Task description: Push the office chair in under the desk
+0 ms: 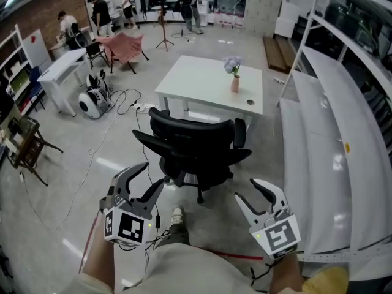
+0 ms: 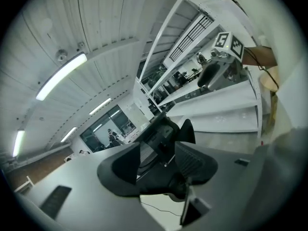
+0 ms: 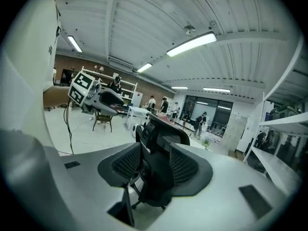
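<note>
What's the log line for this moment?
stage: before push | chair: in front of desk, not under it | left gripper: jaws apart, empty | right gripper: jaws apart, empty

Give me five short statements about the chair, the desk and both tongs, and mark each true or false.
1. The office chair is black. True.
2. The left tongs grip the chair's backrest. False: they are open, hold nothing and stop short of the chair.
3. A vase of flowers stands on the white desk. True.
4. The chair is tucked fully under the desk. False: its seat and backrest stand out on the near side of the desk.
5. The right tongs are open and empty. True.
</note>
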A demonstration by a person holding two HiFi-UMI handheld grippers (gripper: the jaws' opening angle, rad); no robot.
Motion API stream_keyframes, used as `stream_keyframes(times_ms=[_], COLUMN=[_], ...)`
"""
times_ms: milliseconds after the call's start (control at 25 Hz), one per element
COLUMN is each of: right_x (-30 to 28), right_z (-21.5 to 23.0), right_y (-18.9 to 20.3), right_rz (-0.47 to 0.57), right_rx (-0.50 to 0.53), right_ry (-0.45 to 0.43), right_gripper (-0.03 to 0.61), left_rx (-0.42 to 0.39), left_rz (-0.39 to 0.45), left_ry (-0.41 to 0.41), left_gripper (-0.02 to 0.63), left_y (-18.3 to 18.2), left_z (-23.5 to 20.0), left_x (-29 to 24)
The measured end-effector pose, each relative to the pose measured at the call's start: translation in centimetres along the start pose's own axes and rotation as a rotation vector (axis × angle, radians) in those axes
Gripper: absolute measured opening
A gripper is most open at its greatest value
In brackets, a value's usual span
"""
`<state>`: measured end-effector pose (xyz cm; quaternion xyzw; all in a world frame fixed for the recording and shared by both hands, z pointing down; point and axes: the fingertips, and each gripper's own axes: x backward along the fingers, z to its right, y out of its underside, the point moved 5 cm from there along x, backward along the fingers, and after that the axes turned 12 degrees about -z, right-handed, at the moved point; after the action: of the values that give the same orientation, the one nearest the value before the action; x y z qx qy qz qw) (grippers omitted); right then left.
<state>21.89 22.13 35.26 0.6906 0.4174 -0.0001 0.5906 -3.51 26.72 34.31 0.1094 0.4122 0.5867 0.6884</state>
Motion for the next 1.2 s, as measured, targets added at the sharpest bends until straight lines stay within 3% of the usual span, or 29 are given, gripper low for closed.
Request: stream_keyframes(times_ms=[280,520,800,1200], right_x=[-6.4,-11.7,-17.5,-23.7], right_z=[1.9,3.2,3.0,4.3], right_y=[0.1,-0.4,0.0,2.3], right_rz=[-0.105,-0.177,-0.298,-0.526], right_rx=[0.056,0.067,0.103,0.207], right_ry=[-0.014,-0.055,-0.158,-0.129], right_gripper=[0.207,0.216,0.222,0.23], left_rx=[-0.125,-0.175,-0.256,-0.362], left_rz=[-0.066,-0.103,-0.153,-0.249], left_ry=[0.069,0.147,0.237,0.37], left_gripper=[0.236,0.245,0.245,0.242], left_y=[2.2,4.2,7.2,10.9], left_z=[-1.5,-3.0,-4.2,-4.3], left_x=[-6.2,-11.8,-17.1,-22.4])
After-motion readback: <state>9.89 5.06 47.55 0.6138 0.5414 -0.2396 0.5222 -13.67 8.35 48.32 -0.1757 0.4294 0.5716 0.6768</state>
